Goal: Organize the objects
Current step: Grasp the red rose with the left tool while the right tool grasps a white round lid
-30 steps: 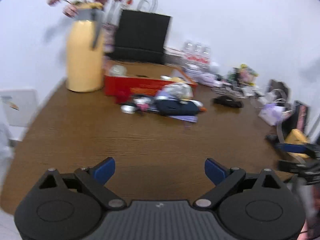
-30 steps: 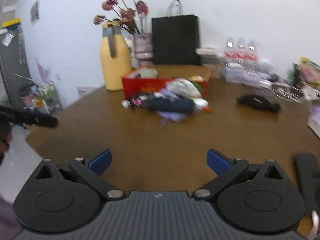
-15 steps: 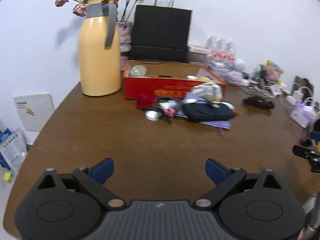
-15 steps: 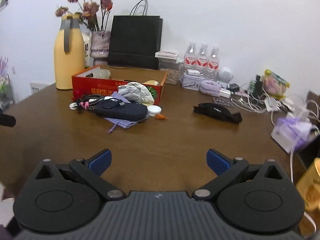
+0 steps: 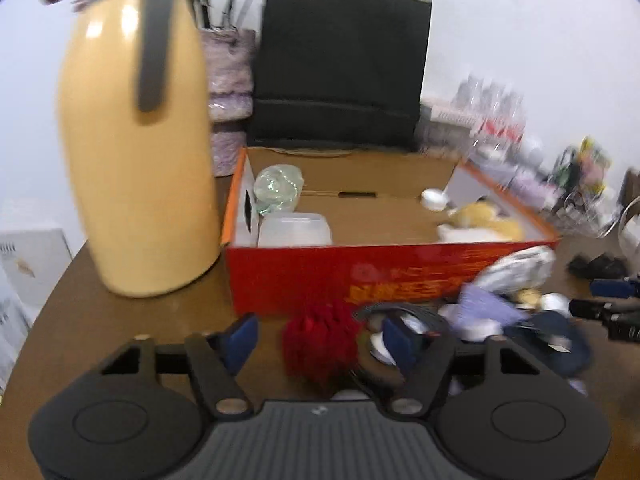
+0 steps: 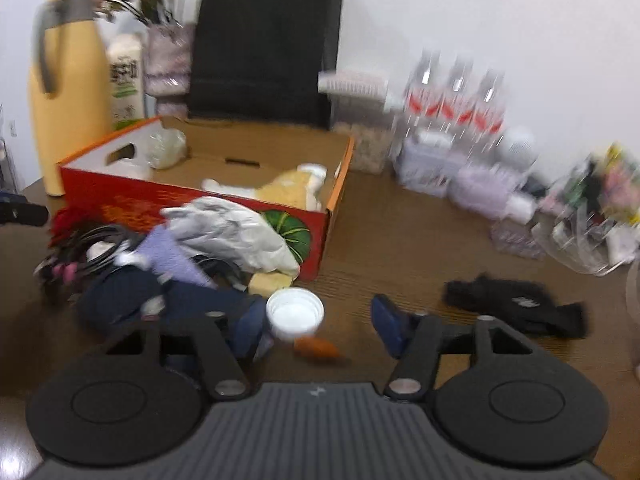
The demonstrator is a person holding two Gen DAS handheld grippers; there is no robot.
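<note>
A red open cardboard box (image 5: pixel 400 276) (image 6: pixel 120 196) stands on the brown table, with a clear ball, a white tub and a yellow plush toy (image 6: pixel 288 192) inside. A pile lies in front of it: a red fluffy object (image 5: pixel 320 340), cables, a lilac cloth, a grey bag (image 6: pixel 232 232), a navy pouch (image 6: pixel 160 296). My left gripper (image 5: pixel 318 338) is open, its jaws on either side of the red fluffy object. My right gripper (image 6: pixel 320 326) is open around a white round lid (image 6: pixel 295 312) and a small orange piece (image 6: pixel 316 347).
A tall yellow thermos (image 5: pixel 136 160) stands left of the box. A black paper bag (image 5: pixel 340 72) and a flower vase stand behind it. Water bottles (image 6: pixel 456 92), cluttered packets and a black cloth item (image 6: pixel 516 304) lie to the right.
Both grippers have moved forward, close to the pile and the box. The left one now straddles the red fluffy object, the right one the white lid. Both jaws have narrowed somewhat.
</note>
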